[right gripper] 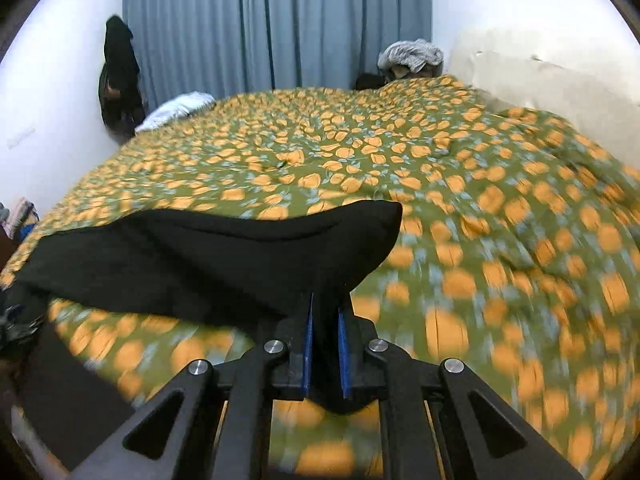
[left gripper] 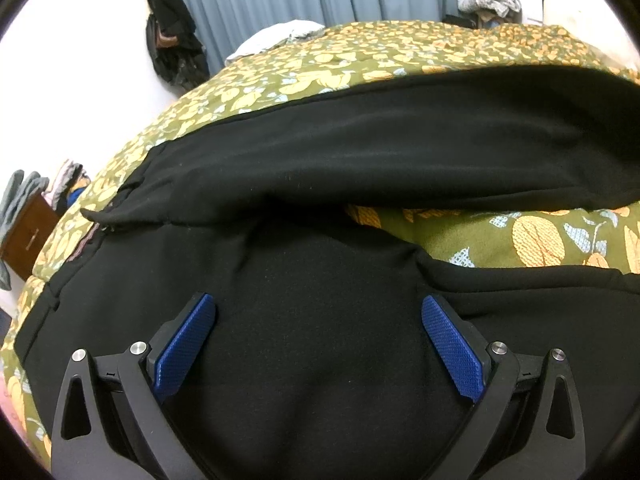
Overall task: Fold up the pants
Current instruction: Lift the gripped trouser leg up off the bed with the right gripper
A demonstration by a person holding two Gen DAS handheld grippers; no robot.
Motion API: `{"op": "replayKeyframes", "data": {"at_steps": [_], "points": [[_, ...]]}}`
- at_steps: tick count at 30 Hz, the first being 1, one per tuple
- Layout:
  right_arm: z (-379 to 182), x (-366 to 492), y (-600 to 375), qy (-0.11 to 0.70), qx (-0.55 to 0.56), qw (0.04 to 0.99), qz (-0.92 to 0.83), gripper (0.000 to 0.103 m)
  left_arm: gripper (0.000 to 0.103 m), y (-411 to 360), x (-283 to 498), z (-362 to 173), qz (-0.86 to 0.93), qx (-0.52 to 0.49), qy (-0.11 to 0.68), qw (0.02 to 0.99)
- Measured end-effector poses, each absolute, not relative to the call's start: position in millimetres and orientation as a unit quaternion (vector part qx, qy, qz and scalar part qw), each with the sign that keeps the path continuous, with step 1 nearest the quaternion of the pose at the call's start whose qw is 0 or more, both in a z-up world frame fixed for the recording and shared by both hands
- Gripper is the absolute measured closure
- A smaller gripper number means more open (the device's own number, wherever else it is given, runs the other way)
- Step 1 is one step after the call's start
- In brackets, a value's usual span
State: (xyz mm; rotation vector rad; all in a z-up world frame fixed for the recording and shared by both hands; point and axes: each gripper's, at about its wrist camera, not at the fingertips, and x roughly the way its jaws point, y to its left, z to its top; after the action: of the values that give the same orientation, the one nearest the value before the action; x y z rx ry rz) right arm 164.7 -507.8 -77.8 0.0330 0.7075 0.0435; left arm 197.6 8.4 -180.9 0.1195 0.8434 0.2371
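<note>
Black pants (left gripper: 360, 152) are spread on the bed (right gripper: 320, 152), on a green cover with orange leaves. One leg end is raised off the cover, pinched in the right gripper (right gripper: 325, 320), whose blue pads are closed on a bunch of cloth; the lift is judged to be for carrying that leg over the other, though blur hides the direction. The left gripper (left gripper: 318, 320) is placed above the seat of the pants, jaws wide apart, nothing held, likely to pin the cloth while the fold is made. Beyond, a blue curtain (right gripper: 276, 20) is seen.
</note>
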Motion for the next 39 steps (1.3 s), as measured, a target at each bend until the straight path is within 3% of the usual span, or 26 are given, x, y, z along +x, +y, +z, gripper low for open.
{"op": "replayKeyframes", "data": {"at_steps": [6,8,10,11,29,37,39], "points": [[-91,93,-486,0.385,-0.034,0.922,-0.015,0.091,0.0,5,197,-181,0.117,0.061,0.407,0.904],[-99,95,-490,0.429,-0.026,0.902,-0.026,0.076,0.0,5,197,-181,0.117,0.06,0.407,0.904],[-99,93,-492,0.443,-0.017,0.896,-0.037,0.038,0.0,5,197,-181,0.117,0.06,0.407,0.904],[-97,90,-493,0.445,-0.011,0.895,-0.038,0.033,0.0,5,197,-181,0.117,0.06,0.407,0.904],[-104,46,-536,0.502,-0.021,0.852,-0.148,0.027,0.0,13,194,-180,0.107,0.043,0.405,0.907],[-47,10,-535,0.426,0.069,0.883,-0.184,0.026,0.0,13,193,-180,0.106,0.041,0.405,0.907],[-37,-1,-505,0.394,0.11,0.901,-0.143,0.02,0.0,12,193,-180,0.105,0.041,0.404,0.908]]}}
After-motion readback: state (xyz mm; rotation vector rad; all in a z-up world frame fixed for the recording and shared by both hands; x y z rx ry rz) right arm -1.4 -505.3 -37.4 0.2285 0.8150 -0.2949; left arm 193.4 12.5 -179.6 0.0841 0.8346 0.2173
